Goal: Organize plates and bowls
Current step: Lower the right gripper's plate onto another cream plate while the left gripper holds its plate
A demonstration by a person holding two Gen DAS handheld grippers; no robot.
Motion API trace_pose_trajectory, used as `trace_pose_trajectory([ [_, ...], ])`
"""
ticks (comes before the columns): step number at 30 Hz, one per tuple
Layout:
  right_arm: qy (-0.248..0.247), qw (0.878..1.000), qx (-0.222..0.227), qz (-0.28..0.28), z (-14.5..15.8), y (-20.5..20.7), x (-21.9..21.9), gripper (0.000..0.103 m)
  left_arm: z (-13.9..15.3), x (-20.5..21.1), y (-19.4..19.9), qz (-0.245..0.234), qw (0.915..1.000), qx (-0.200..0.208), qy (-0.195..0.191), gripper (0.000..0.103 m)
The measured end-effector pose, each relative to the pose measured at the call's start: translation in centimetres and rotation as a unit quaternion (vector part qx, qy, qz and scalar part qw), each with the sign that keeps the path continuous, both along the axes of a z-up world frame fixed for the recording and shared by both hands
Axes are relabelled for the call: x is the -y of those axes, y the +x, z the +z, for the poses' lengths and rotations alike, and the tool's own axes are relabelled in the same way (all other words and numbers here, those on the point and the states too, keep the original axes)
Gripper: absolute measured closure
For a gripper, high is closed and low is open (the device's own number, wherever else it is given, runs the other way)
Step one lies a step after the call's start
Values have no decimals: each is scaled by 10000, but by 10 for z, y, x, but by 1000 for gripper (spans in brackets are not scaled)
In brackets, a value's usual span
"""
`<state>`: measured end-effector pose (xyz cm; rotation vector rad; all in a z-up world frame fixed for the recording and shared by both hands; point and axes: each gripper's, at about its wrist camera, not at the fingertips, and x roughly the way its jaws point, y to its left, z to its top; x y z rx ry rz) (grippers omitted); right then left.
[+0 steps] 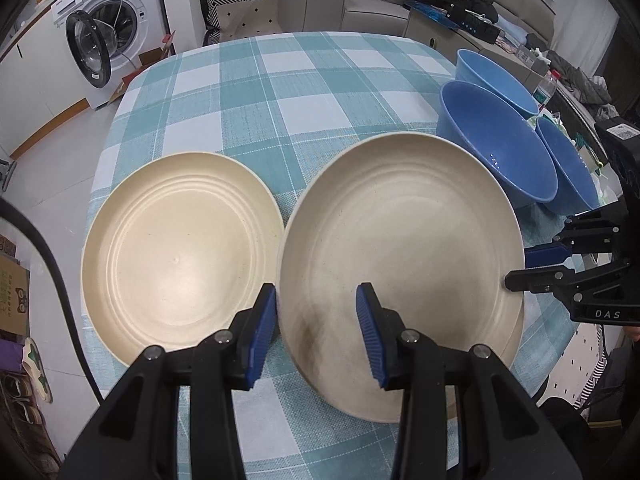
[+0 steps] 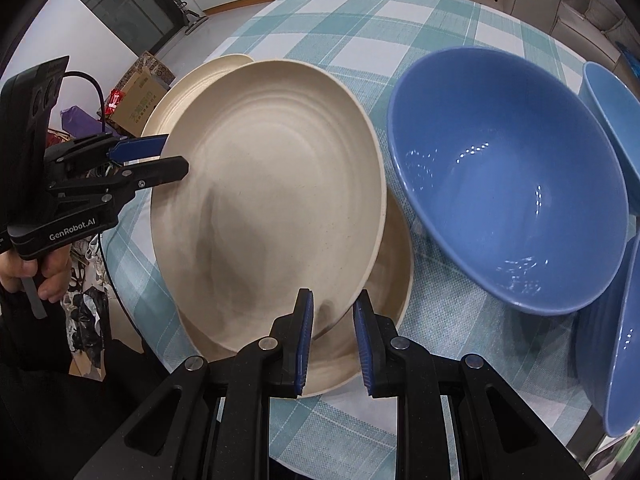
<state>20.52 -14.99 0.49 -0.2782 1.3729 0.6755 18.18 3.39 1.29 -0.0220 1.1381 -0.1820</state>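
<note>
- A cream plate (image 1: pixel 400 264) is held raised and tilted over the checked tablecloth (image 1: pixel 248 92), gripped at opposite rims by both grippers.
- The left gripper (image 1: pixel 316 336) is seen astride the plate's near-left rim: one blue pad (image 1: pixel 262 340) lies outside the rim, the other on the plate's inner face. The jaws are partly closed and pinch that rim.
- The right gripper (image 2: pixel 332 344) is seen clamped on the opposite rim, jaws drawn to their narrowest with the rim between the pads. In the left wrist view it enters from the right edge (image 1: pixel 532 268).
- A second cream plate (image 2: pixel 392 280) lies directly beneath the held one, its rim showing below and to the right in the right wrist view.
- A third cream plate (image 1: pixel 176 256) rests flat on the tablecloth, just beside the held plate on its left.
- Three blue bowls are grouped on the right side of the table: a large bowl (image 2: pixel 508 180) near the held plate, a lighter bowl (image 1: pixel 492 80) behind it, and a further bowl (image 1: pixel 568 168) at the table edge.
- A washing machine (image 1: pixel 104 36) with its door open stands beyond the table.
- A hand (image 2: pixel 36 276) is seen on the left gripper's handle.
</note>
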Motion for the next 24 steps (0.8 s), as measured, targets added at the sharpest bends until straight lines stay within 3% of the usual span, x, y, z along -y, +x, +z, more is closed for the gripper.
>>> trace_pose_trajectory([
  [24,-138,9995,-264,-52,-20,-4,4,82,-14,15,10,-212,9995,-183,168,64],
])
